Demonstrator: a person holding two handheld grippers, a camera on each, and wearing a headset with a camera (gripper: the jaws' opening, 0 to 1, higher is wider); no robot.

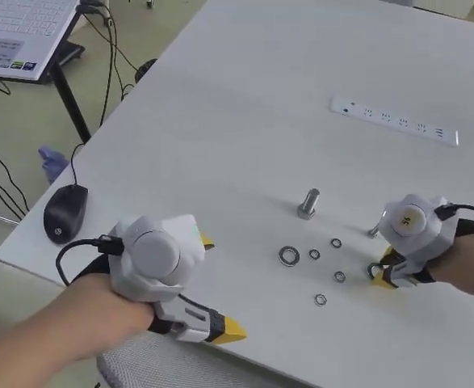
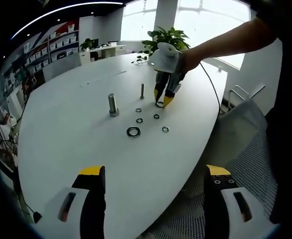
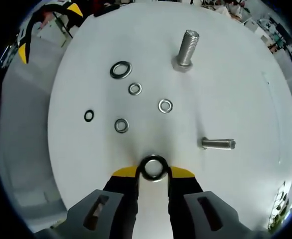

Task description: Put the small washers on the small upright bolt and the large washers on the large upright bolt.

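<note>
Counter (image 1: 220,121): white and broad; a power strip (image 1: 394,121) is seen toward its far right side and a mouse (image 1: 65,212) at its left edge.
Large bolt (image 1: 308,204): stood upright, head down, well in from the near edge.
Small bolt (image 1: 374,226): stood upright to the right of the large bolt, apart from it.
Large washer (image 1: 289,256): laid flat between the large bolt and the near edge.
Small washers (image 1: 339,276): four are scattered flat just right of the large washer.
Right tool (image 3: 153,172): narrowed on a held washer (image 3: 153,168), which is clamped between its yellow tips just over the counter, near the small bolt.
Left tool (image 2: 154,172): held wide with nothing in it, over the near edge.
</note>
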